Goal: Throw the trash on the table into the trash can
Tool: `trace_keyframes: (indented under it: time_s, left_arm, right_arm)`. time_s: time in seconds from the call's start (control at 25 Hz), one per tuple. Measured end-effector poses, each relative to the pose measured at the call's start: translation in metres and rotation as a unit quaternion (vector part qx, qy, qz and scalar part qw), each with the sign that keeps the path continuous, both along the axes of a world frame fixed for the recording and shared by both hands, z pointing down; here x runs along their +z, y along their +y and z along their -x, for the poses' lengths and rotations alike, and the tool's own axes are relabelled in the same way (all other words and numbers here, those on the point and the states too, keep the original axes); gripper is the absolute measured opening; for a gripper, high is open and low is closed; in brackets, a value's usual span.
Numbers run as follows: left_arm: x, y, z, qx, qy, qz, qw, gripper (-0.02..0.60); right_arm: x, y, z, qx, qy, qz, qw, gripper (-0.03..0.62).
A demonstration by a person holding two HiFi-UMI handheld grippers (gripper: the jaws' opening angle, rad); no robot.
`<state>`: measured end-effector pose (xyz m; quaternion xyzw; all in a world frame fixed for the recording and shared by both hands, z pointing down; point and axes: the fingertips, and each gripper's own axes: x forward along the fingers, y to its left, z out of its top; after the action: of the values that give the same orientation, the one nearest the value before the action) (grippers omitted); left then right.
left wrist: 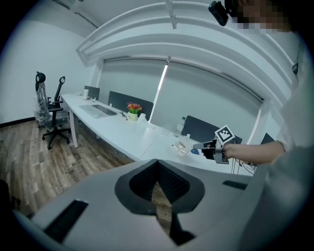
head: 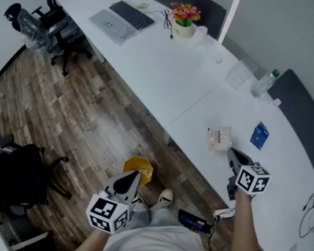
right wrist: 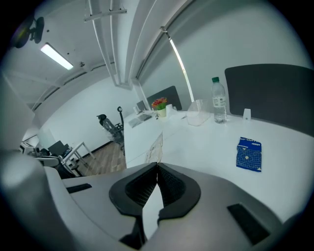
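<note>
From the head view, we judge the task barely begun. The clear wrapper (head: 219,139) lies on the white worktop (head: 170,77) at the tip of our right tool (head: 231,153), and the yellow trash can (head: 139,169) waits on the floor below. A blue packet (head: 259,135) also lies on the worktop.

In the left gripper view, our left tool (left wrist: 157,162) is closed and empty.

In the right gripper view, the right tool is pinched onto the wrapper's thin, translucent edge (right wrist: 156,144). Lifting and dropping it remain.
</note>
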<state>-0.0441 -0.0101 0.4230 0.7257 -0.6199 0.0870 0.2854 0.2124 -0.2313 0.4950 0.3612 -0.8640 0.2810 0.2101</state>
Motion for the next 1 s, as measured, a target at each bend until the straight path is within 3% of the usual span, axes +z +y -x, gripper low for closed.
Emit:
trace_keyframes:
  time_s: [0.44,1.0]
  left_arm:
    - [-0.028,0.042,0.048,-0.043,-0.011,-0.036,0.9984,0.0]
    - [-0.022,0.108,0.094,-0.127,-0.012,-0.039,0.9911,0.0]
  right_arm:
    - [-0.051,0.093,0.107,-0.09,-0.06,-0.001,0.994,0.032]
    - [-0.036,0.161,0.203,-0.212,-0.055,0.016,0.976,0.032]
